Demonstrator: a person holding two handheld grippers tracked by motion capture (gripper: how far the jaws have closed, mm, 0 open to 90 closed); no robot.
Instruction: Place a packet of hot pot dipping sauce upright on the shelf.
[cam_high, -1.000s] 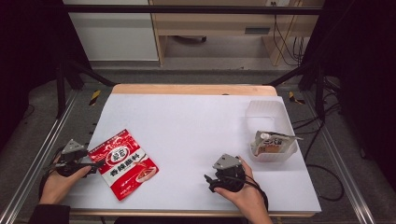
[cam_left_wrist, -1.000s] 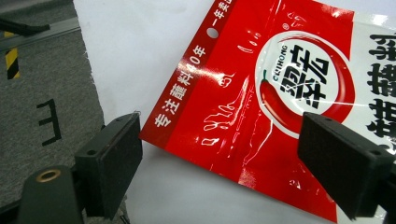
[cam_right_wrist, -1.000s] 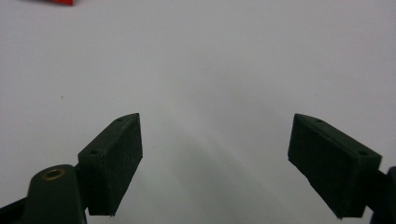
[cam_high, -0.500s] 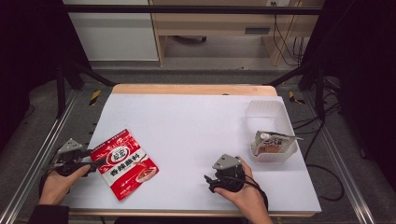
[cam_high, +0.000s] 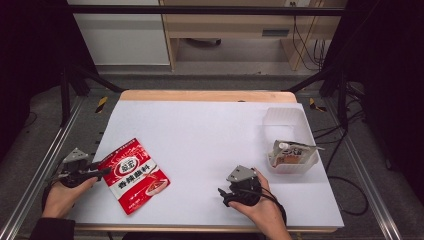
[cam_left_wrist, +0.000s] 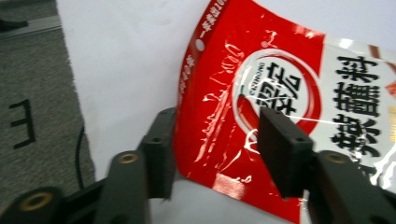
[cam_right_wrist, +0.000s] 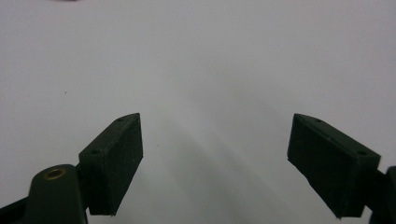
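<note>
Red seasoning packet: lies flat on the white surface, near its left front edge; printed face up, one corner turned toward the left claw.
Clear plastic bin: stands at the right side of the surface, well apart from the red packet; one small packet already sits inside it, leaning against the near wall.
Left claw: at the packet's corner, jaws straddling the edge; they have just been closing, with the corner between them, and a gap is left on both sides, so no grip yet.
Right claw: released, jaws wide over bare surface, nothing between them; rests near the front edge.
Done, by judgement: one packet binned; left claw lined up on the red one.
Left to do, by judgement: clench on the corner, lift, carry across to the bin, let go.
</note>
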